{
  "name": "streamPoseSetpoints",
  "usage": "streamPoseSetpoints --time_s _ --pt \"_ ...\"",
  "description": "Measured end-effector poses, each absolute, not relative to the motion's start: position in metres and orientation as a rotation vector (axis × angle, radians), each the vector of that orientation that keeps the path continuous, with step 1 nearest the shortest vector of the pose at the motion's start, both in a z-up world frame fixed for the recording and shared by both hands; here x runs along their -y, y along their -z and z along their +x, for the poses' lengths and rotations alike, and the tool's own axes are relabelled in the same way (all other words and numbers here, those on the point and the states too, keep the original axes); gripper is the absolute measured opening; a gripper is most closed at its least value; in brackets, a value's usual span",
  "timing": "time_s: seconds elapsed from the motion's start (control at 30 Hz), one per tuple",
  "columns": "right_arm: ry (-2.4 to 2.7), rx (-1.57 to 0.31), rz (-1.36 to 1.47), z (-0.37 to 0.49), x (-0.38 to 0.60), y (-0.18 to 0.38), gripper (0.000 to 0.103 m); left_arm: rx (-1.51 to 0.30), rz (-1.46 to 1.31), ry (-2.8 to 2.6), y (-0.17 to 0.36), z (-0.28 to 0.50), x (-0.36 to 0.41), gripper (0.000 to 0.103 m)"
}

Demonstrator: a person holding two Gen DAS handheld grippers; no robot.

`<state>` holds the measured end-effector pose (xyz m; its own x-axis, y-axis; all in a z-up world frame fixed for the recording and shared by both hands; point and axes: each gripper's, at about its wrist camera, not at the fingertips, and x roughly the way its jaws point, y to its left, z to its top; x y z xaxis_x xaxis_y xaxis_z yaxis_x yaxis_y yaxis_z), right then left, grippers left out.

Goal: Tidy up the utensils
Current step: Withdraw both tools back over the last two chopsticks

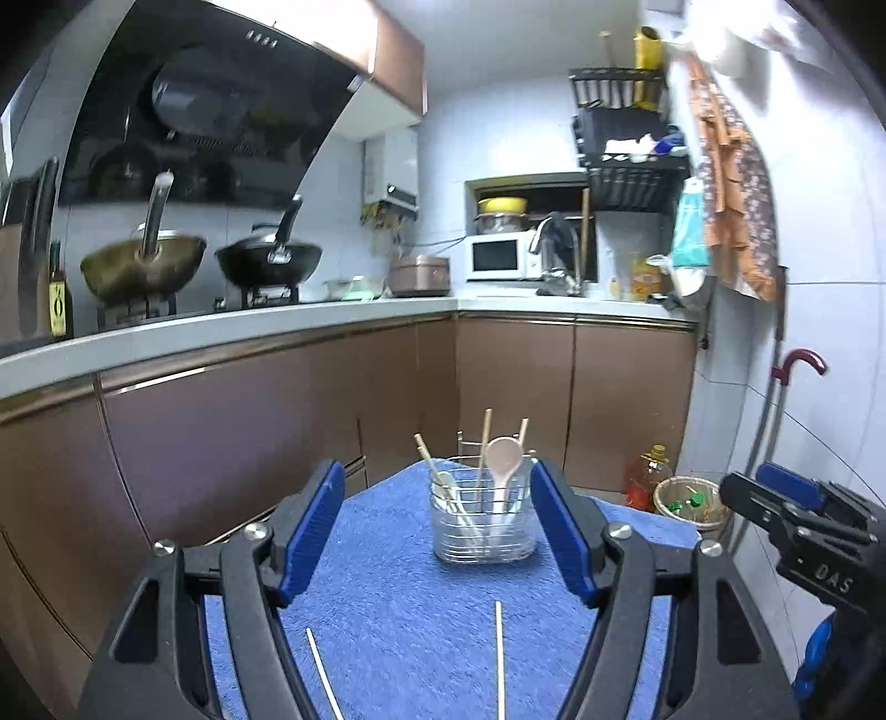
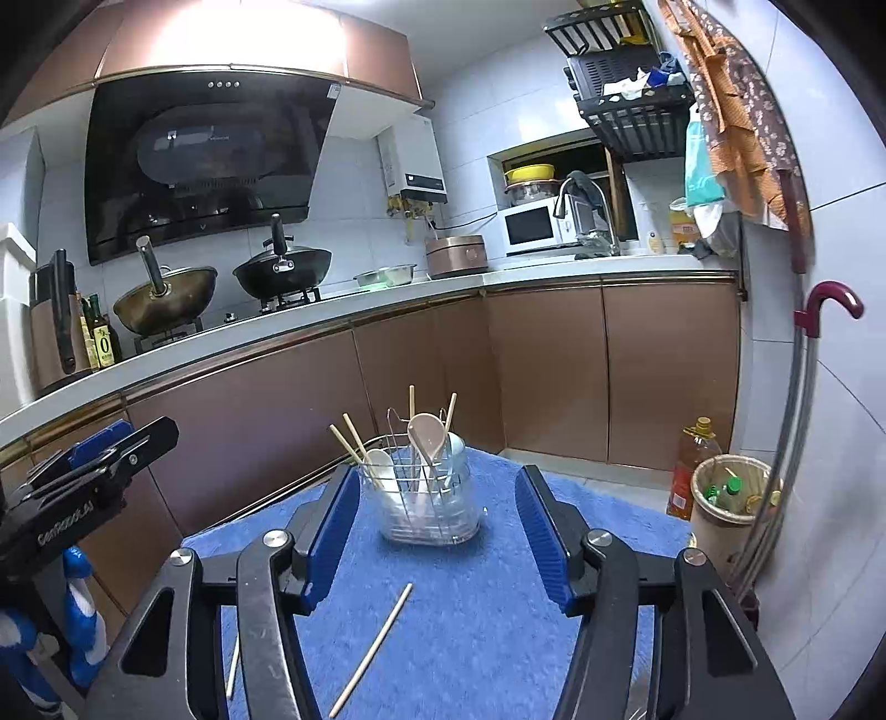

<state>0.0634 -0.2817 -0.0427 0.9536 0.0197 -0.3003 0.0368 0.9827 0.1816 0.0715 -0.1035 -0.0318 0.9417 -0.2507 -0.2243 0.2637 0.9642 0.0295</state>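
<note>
The utensil holder stands upright at the far end of the blue towel on the desk, already containing spoons and chopsticks. Two loose chopsticks lie flat nearer than the holder, probably awaiting collection. The left claw and right claw are spread and empty, short of the holder.

Bright, cool light fills the kitchen. In the left wrist view the upper right corner burns out to white glare, and the woks smear with motion blur. In the right wrist view the glare sits on the cabinet above the range hood, whose glossy black panel mirrors the stove. Both views bend strongly outward, with black corners. The utensil holder casts a soft shadow on the blue towel.
</note>
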Motion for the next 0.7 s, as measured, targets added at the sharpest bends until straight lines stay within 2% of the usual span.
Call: streamPoseSetpoints --time_s 0.27,0.7 --pt "0.006 -0.274 0.167 0.031 0.266 0.034 0.064 -0.208 0.099 0.259 0.024 0.037 0.101 0.068" --pt "-0.027 -0.277 0.126 0.022 0.244 0.033 0.068 -0.264 0.080 0.264 0.030 0.024 0.081 0.069"
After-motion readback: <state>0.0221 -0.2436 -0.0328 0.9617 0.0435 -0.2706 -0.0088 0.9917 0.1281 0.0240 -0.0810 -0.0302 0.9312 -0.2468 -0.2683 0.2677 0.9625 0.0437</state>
